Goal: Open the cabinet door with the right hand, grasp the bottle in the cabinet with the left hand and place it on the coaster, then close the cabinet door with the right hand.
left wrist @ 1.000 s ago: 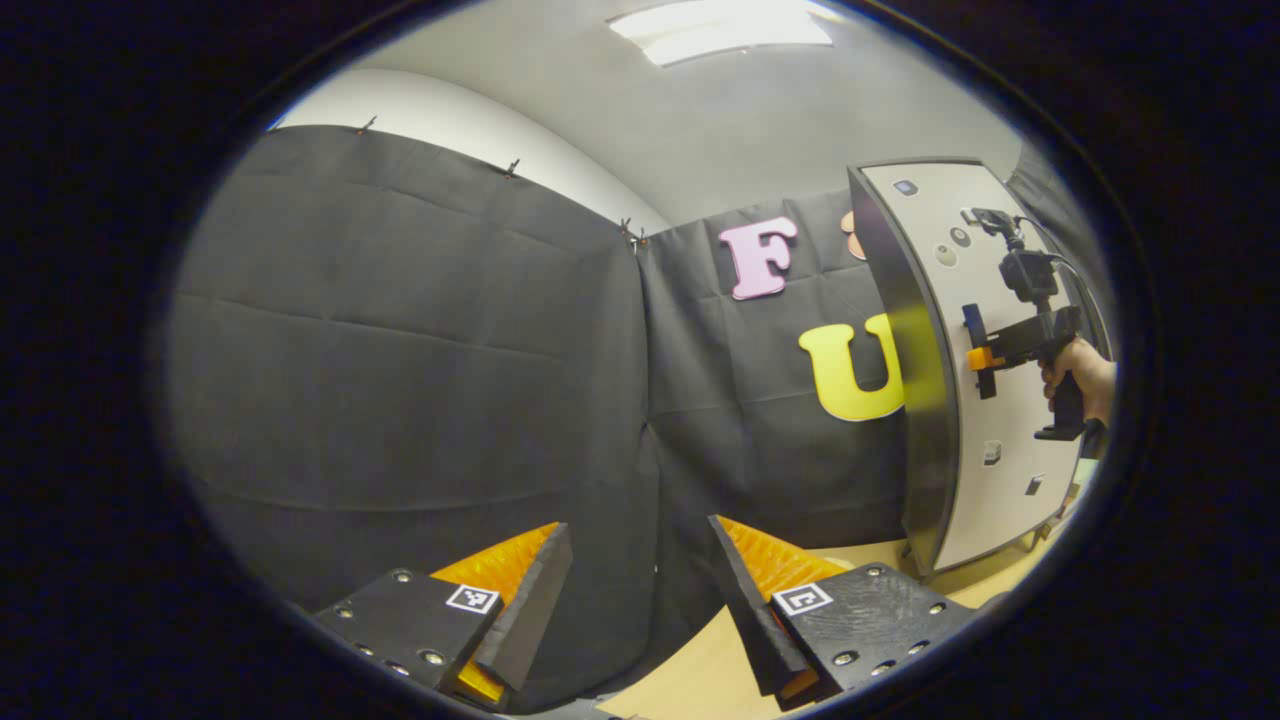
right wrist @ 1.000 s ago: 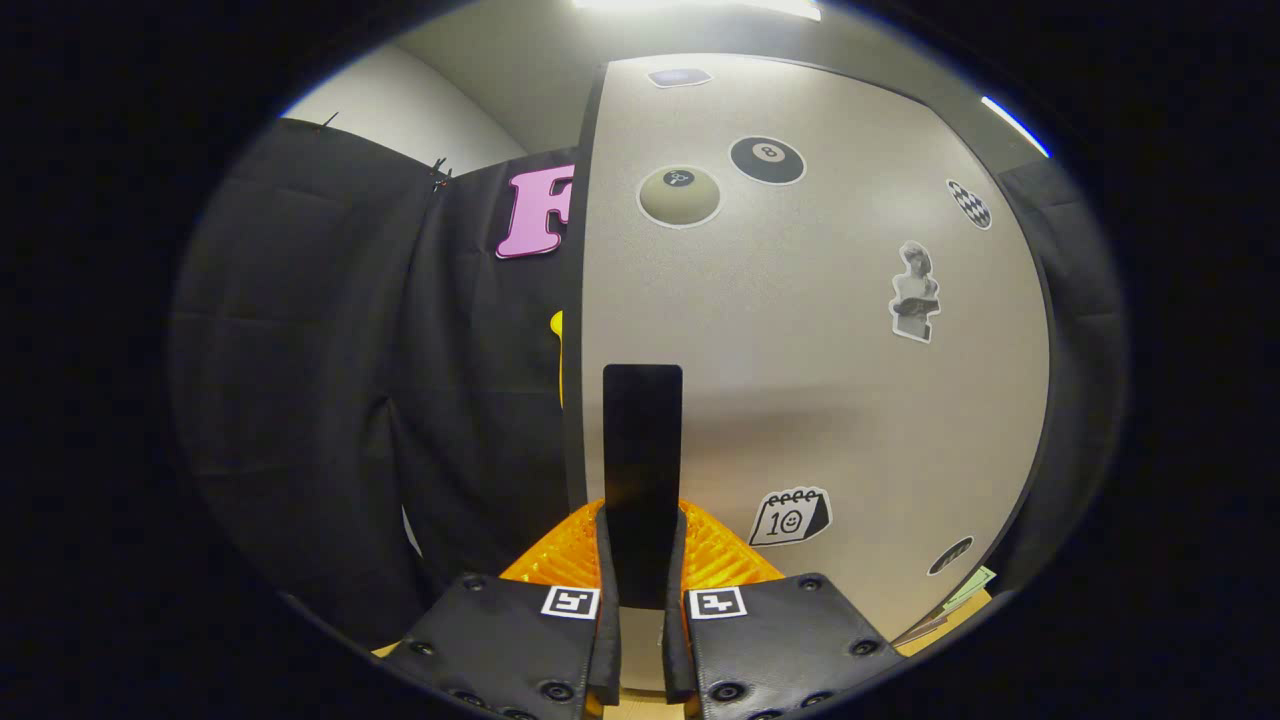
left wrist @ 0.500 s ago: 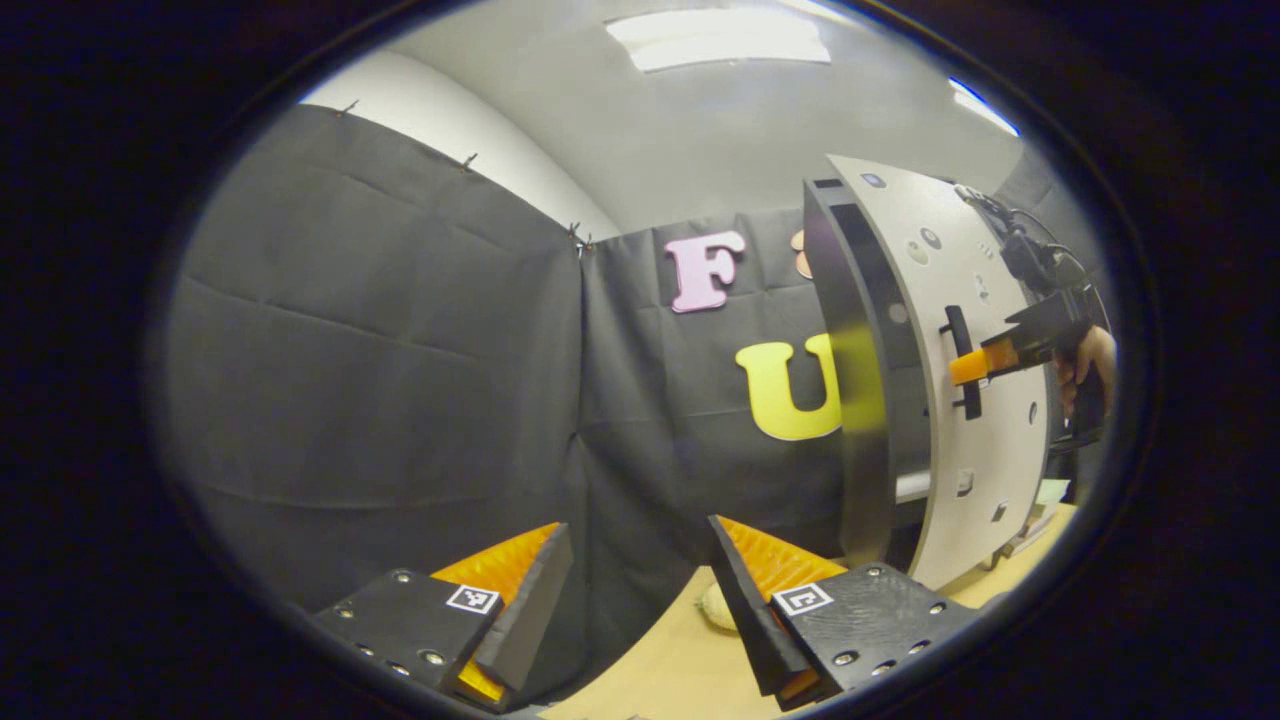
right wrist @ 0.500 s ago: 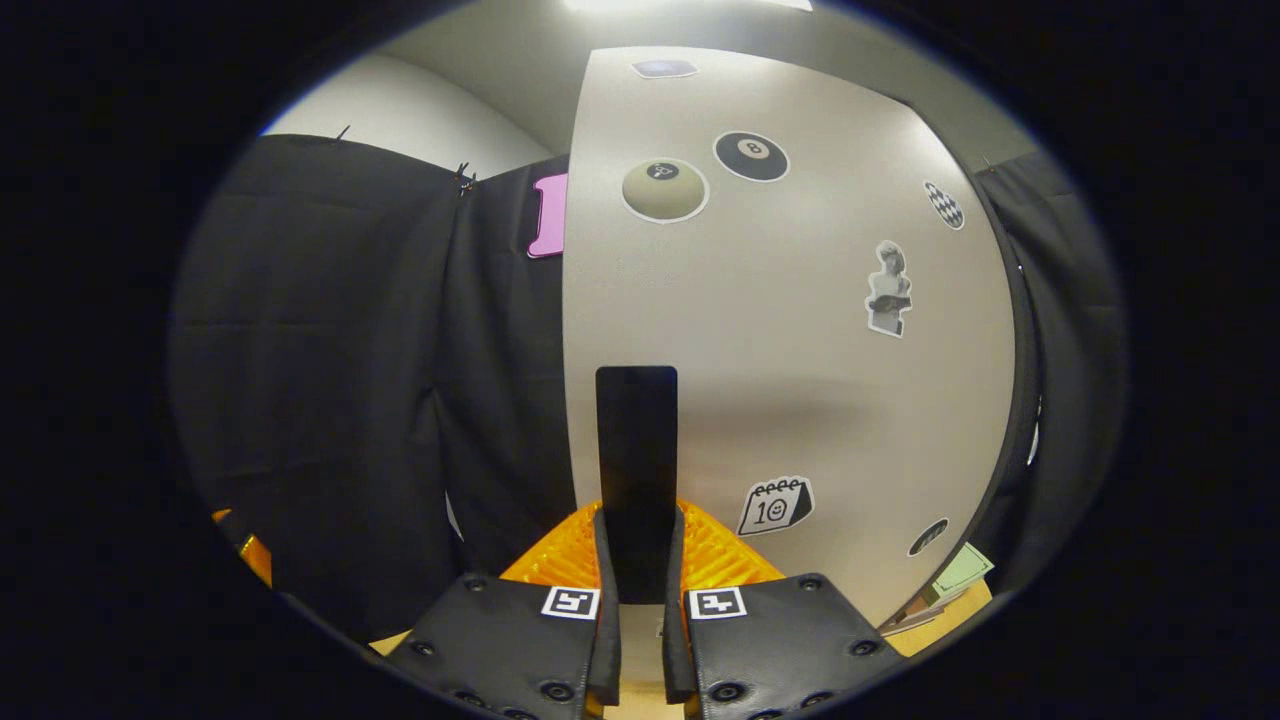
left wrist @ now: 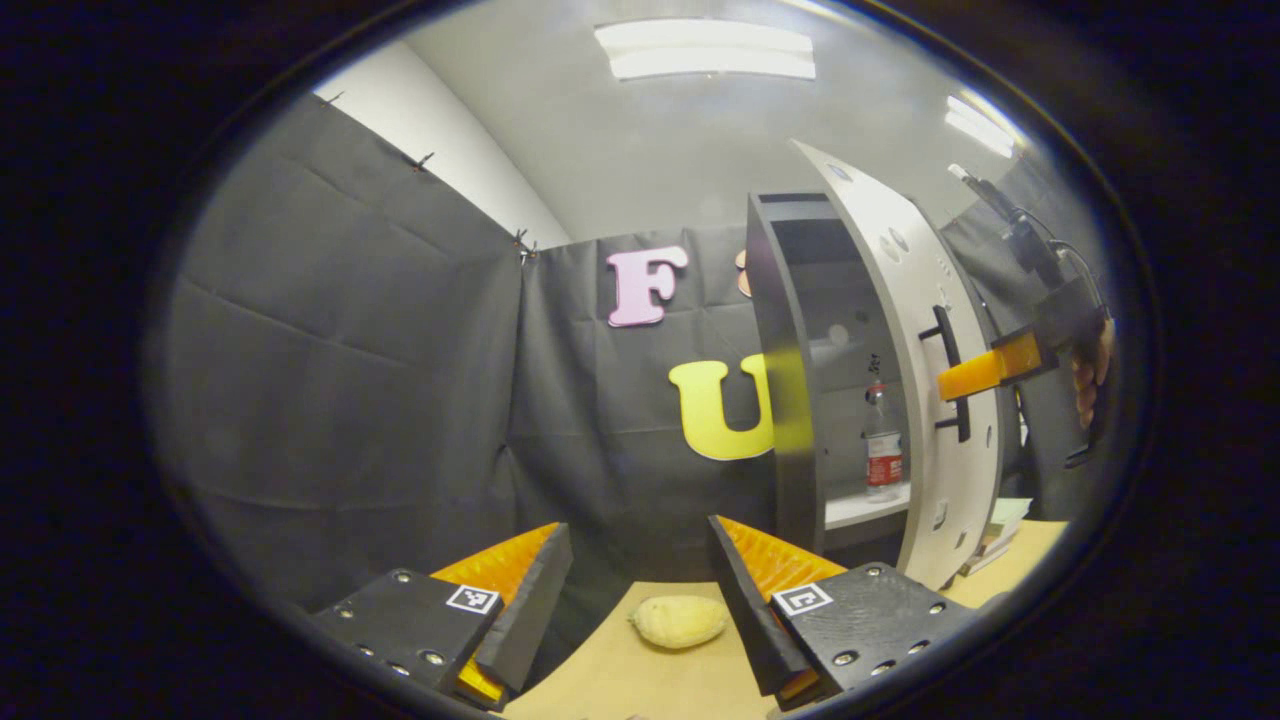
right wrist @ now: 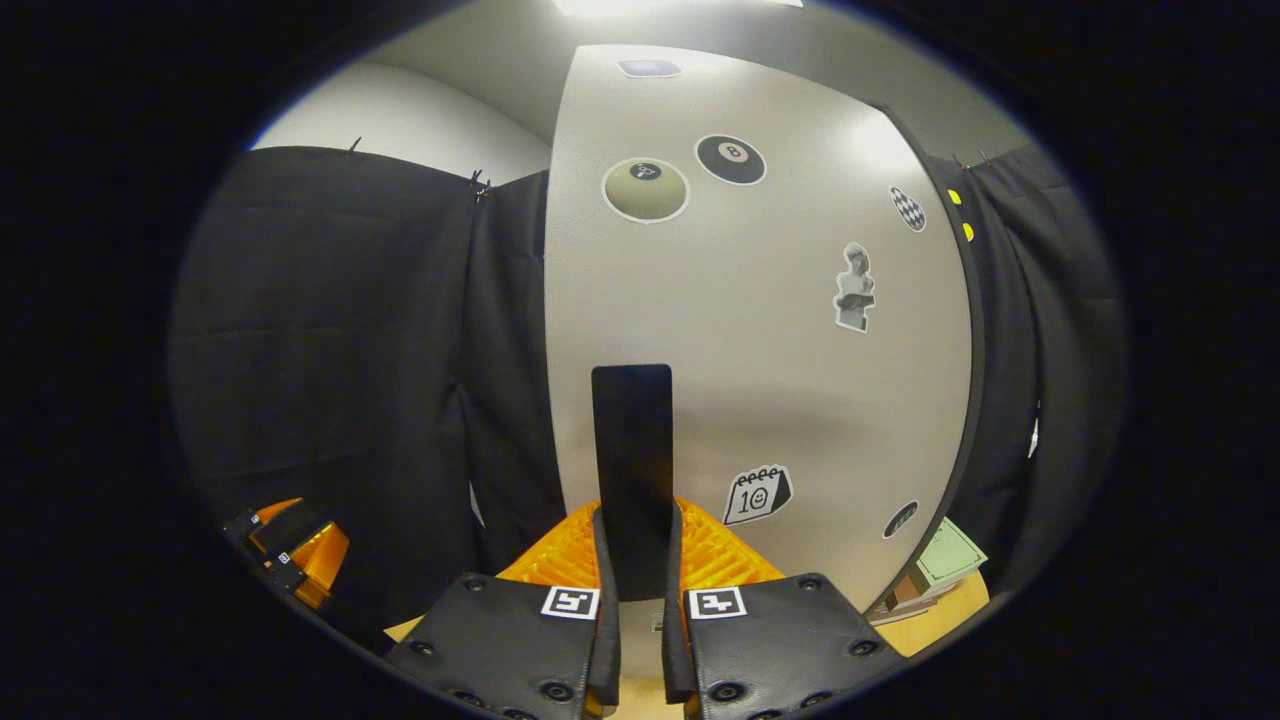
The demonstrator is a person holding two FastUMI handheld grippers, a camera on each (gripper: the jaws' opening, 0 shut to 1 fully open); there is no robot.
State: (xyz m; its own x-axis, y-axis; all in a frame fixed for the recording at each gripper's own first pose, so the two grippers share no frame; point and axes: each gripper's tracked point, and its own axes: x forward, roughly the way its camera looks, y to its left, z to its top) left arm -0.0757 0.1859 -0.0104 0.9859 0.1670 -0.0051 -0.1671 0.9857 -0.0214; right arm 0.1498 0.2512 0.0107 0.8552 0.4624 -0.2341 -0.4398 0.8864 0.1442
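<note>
Left gripper view, left to right. Left gripper (left wrist: 640,600) low in frame, fingers spread wide, nothing between them, hanging over the table (left wrist: 680,680). A pale yellow lump (left wrist: 679,621) lies on the table between the fingers, farther off; could be the coaster, cannot tell. Cabinet (left wrist: 790,400) stands on the table against the wall. Door (left wrist: 940,380) partly open, swung out to the right. Bottle (left wrist: 882,445) upright on the shelf (left wrist: 860,508) inside, clear body, red label, seen through the gap between cabinet side and door. Handle (left wrist: 955,375) on the door's outer face; right gripper (left wrist: 975,375) pinched on it, a hand (left wrist: 1090,370) behind holding the tool. Papers (left wrist: 1000,525) lie on the table just past the door.

Right gripper view, left to right. Left gripper (right wrist: 290,550) at lower left, far off. Right gripper (right wrist: 640,600) closed tight on the handle (right wrist: 632,470), both fingers pressing its sides. Door (right wrist: 760,340) face carries stickers (right wrist: 730,160). Papers (right wrist: 940,565) at lower right.
</note>
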